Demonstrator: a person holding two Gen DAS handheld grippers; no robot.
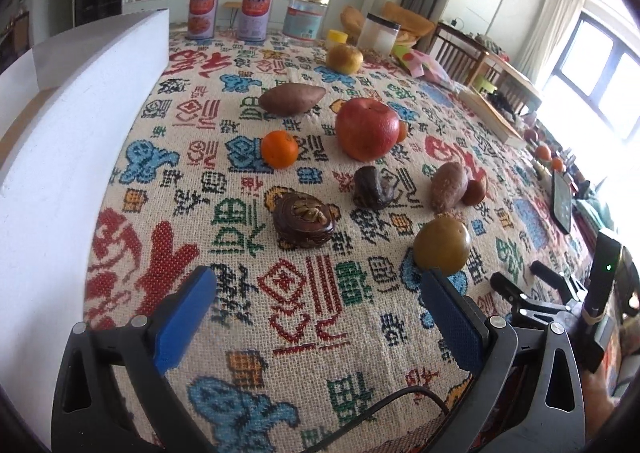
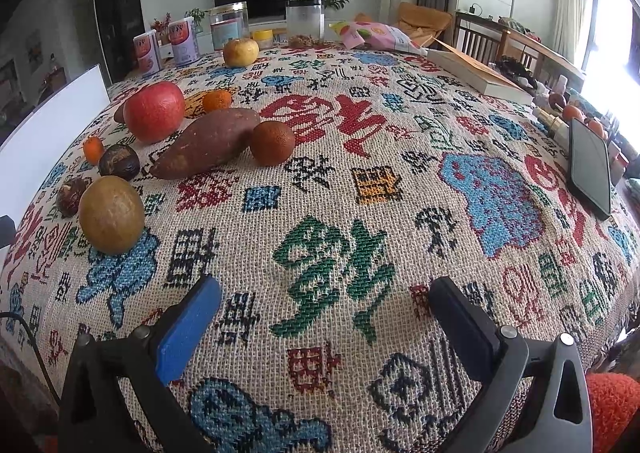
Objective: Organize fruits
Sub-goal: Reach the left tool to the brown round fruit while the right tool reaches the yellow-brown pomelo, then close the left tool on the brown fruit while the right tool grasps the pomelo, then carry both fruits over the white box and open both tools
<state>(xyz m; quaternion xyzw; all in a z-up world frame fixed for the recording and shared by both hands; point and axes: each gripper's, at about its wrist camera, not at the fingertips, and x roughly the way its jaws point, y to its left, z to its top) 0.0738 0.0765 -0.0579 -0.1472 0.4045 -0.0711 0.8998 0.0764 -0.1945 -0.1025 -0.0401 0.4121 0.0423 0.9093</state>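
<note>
At the bottom of the left wrist view, the left tool hangs with its blue pads spread wide and nothing between them, over the patterned cloth of the tabletop. Just past its right pad, at about 1 o'clock, sits a greenish-brown round fruit. At 12 o'clock lies a dark carved turtle-like ornament, with a dark wrinkled lump beyond it to the right and a small sweet potato at 2 o'clock. Farther on are a mandarin and a big red apple, apart from each other, then a larger sweet potato. A yellowish fruit lies far off, near the jars. A white box stands at 9 o'clock.

In the right wrist view the right tool is likewise spread apart and empty over bare cloth, the fruit cluster at 10 o'clock. A phone lies at 2 o'clock.
</note>
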